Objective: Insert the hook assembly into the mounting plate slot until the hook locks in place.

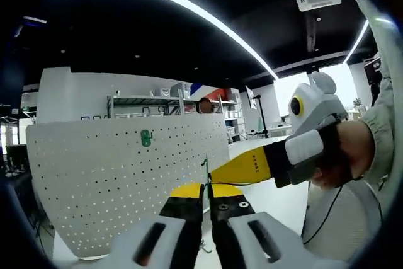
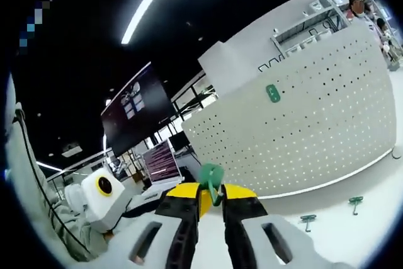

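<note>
On the pegboard, one green hook

A bright ceiling strip light arcs from 10 to 3 o'clock in the left gripper view, the ceiling dark. Fisheye bends the pegboard; edges blur softly.

- Left gripper: jaws nearly together, pinching a thin metal hook.
- Right gripper: jaws closed on a green hook; a hand grips its handle.
</note>
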`<state>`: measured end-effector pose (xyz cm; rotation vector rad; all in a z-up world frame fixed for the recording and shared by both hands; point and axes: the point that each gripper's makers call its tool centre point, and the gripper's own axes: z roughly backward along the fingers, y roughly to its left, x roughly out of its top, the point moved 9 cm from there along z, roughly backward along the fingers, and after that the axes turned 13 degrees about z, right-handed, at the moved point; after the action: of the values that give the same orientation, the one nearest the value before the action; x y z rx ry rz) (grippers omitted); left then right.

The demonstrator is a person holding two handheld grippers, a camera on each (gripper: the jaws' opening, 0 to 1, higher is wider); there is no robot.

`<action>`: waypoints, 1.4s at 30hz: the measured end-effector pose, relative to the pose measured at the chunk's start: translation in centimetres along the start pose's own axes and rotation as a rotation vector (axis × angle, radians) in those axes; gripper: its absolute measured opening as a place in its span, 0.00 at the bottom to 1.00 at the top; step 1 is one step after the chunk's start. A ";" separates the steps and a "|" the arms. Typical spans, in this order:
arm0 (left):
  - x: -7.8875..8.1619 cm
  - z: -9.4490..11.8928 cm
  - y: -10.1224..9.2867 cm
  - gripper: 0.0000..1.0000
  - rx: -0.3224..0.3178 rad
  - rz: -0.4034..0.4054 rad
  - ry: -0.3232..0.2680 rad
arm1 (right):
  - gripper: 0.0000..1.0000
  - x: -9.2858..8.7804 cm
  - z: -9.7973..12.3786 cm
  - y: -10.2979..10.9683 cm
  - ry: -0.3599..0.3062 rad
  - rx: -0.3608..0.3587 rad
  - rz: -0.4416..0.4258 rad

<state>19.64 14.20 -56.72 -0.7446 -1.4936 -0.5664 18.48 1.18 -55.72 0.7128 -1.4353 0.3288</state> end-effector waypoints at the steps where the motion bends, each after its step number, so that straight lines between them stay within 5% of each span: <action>1: 0.1 0.0 0.0 0.03 0.001 0.004 -0.004 | 0.09 0.0 0.0 0.0 -0.002 -0.002 -0.001; 8: 0.1 0.0 0.2 0.03 0.004 0.007 -0.008 | 0.06 0.1 -0.3 0.0 -0.011 0.004 0.003; 12: 0.0 0.0 0.1 0.03 -0.006 0.012 -0.002 | 0.03 0.4 -0.4 0.3 0.000 0.001 0.121; 14: 0.0 0.0 0.1 0.03 -0.003 0.019 0.002 | 0.02 0.4 -0.5 0.6 0.008 0.023 0.103; 16: 0.0 0.0 0.1 0.03 -0.006 0.024 0.000 | 0.02 0.5 -0.4 0.6 0.016 0.007 0.197; 25: -0.4 0.0 0.1 0.08 -0.014 0.027 0.029 | 0.01 0.2 -0.3 0.8 0.024 -0.008 0.223; 33: -2.3 0.8 0.0 0.20 -0.009 0.070 0.159 | 0.01 0.3 0.0 0.7 0.018 -0.022 0.228; 42: -5.2 3.5 0.9 0.36 0.076 0.148 0.314 | 0.01 0.4 0.5 -0.7 0.020 -0.059 0.250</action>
<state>17.86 16.76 -62.18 -0.6666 -1.1536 -0.4861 18.59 0.30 -55.53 0.4817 -1.5117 0.4833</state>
